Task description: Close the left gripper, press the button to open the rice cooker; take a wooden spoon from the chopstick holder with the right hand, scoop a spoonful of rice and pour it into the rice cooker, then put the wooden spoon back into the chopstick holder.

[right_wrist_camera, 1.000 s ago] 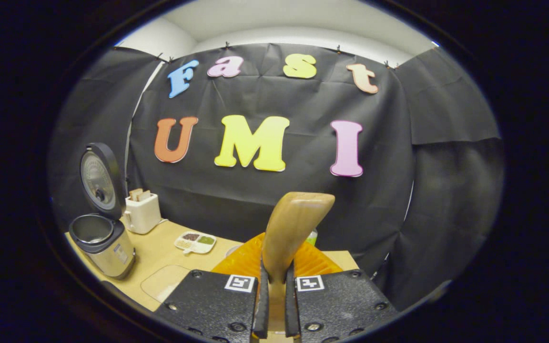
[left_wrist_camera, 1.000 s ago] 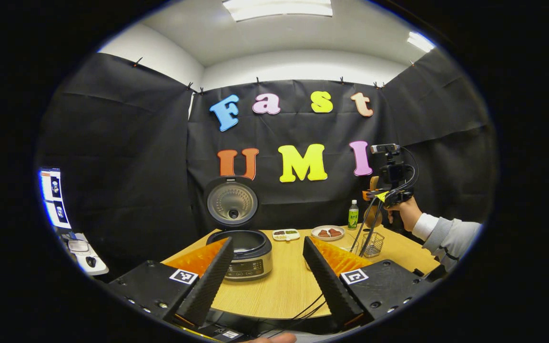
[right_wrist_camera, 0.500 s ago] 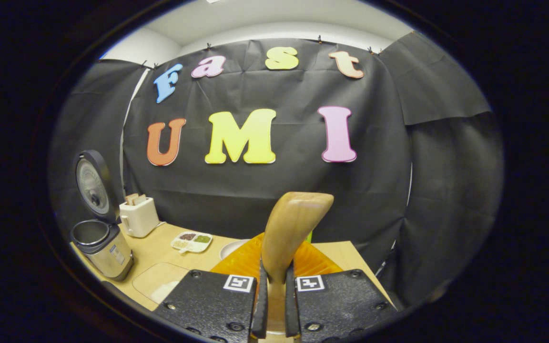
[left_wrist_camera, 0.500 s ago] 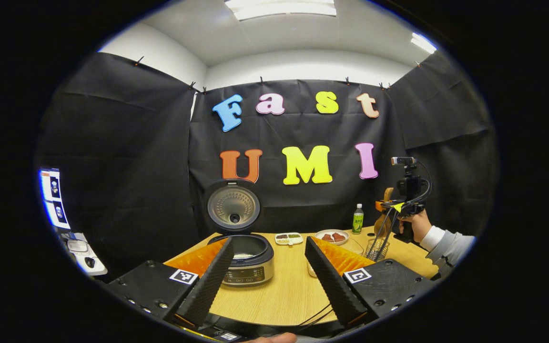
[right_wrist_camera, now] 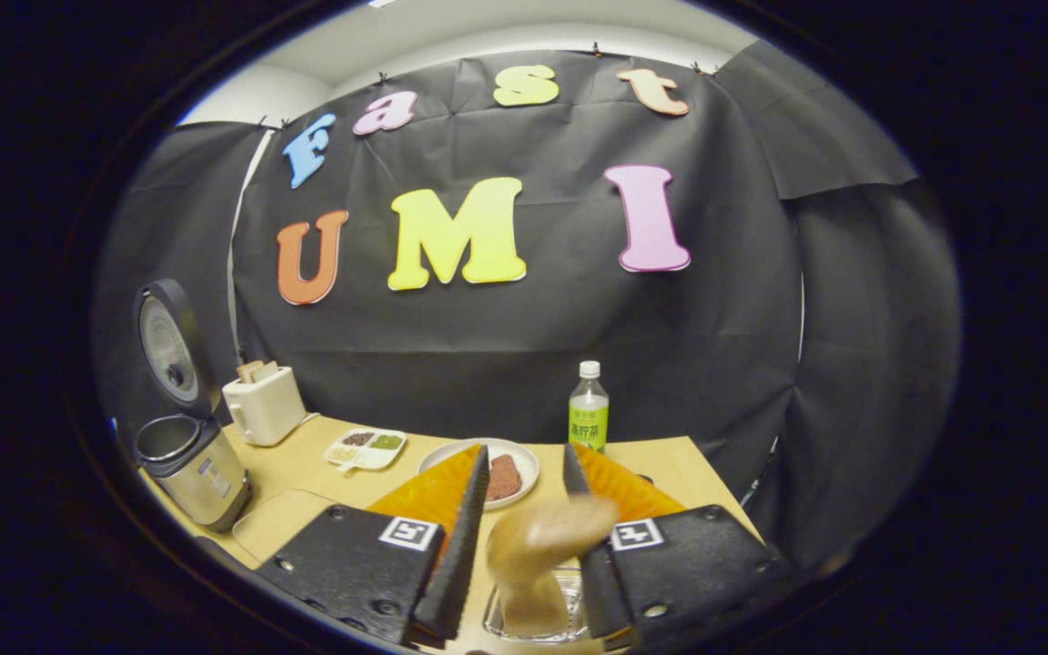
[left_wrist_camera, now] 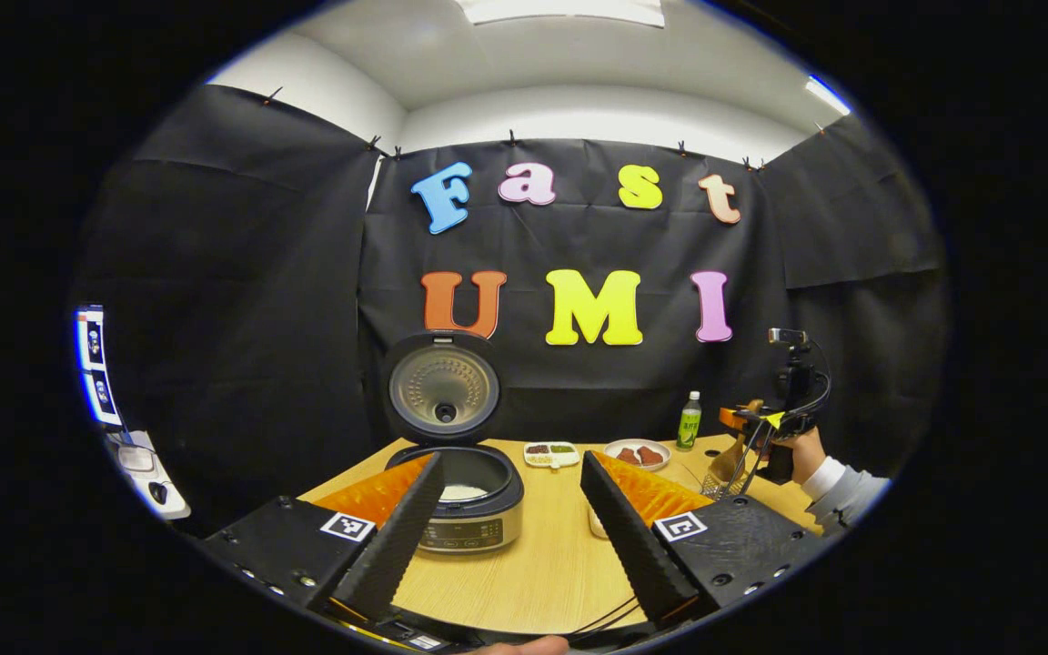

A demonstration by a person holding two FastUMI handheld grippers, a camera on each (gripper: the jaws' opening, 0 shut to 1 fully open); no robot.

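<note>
**Wooden spoon loose between parted fingers above the holder**

The right gripper (right_wrist_camera: 524,473) had its fingers spread apart, and the light-brown wooden spoon (right_wrist_camera: 538,555) stood blurred between them, touching neither as far as could be told. Its bowl sat up between the finger bases and its handle ran down into the clear, wire-edged chopstick holder (right_wrist_camera: 533,619) directly below. In the left gripper view the same gripper (left_wrist_camera: 751,428) appeared far off at the right edge of the light wooden table (left_wrist_camera: 542,564), held by a hand (left_wrist_camera: 804,450) in a white cuff and grey sleeve, with the spoon (left_wrist_camera: 731,459) leaning over the wire holder (left_wrist_camera: 722,482).

The left gripper (left_wrist_camera: 510,464) hung above the near side of the table with its fingers wide apart and nothing between them. Beyond them stood the round silver-and-black rice cooker (left_wrist_camera: 469,496), its lid upright and open, a patch of white rice showing in the dark inner pot.

Behind the cooker, toward the back of the table, lay a small white divided dish of grains (left_wrist_camera: 549,452), a white plate with reddish-brown pieces (left_wrist_camera: 637,453) and a green-labelled clear bottle (left_wrist_camera: 689,423). The right gripper view also showed a cream-coloured toaster (right_wrist_camera: 265,405) just beside the cooker (right_wrist_camera: 189,459), and a pale rounded board (right_wrist_camera: 283,528) flat on the table in front of it.
</note>
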